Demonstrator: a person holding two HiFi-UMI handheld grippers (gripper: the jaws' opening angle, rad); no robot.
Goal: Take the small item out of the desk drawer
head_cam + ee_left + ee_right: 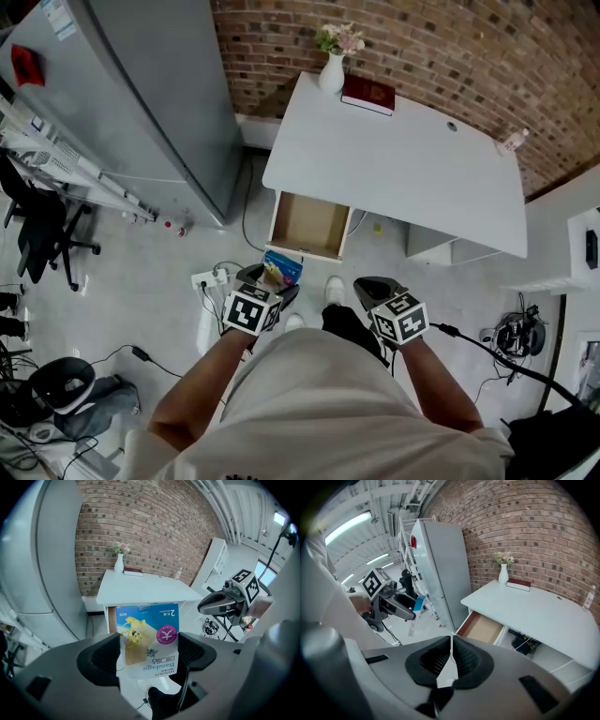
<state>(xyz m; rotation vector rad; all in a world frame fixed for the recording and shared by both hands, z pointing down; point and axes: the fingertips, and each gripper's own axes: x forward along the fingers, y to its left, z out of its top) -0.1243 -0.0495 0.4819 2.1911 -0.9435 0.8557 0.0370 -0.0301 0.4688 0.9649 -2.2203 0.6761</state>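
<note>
The small item is a blue and white bandage packet (149,639), held upright between the pads of my left gripper (149,654), which is shut on it. In the head view the packet (280,268) sticks out ahead of the left gripper (267,281), in front of the open wooden drawer (309,225) of the white desk (403,169). The drawer looks bare inside. My right gripper (370,292) hangs level with the left, away from the desk; in its own view its jaws (451,660) meet with nothing between them. That view also shows the drawer (483,627) and the packet (419,603).
A white vase with flowers (332,67) and a red book (367,95) stand at the desk's back edge, a small bottle (511,142) at its right end. A tall grey cabinet (141,103) rises left of the desk. Cables and a power strip (210,277) lie on the floor.
</note>
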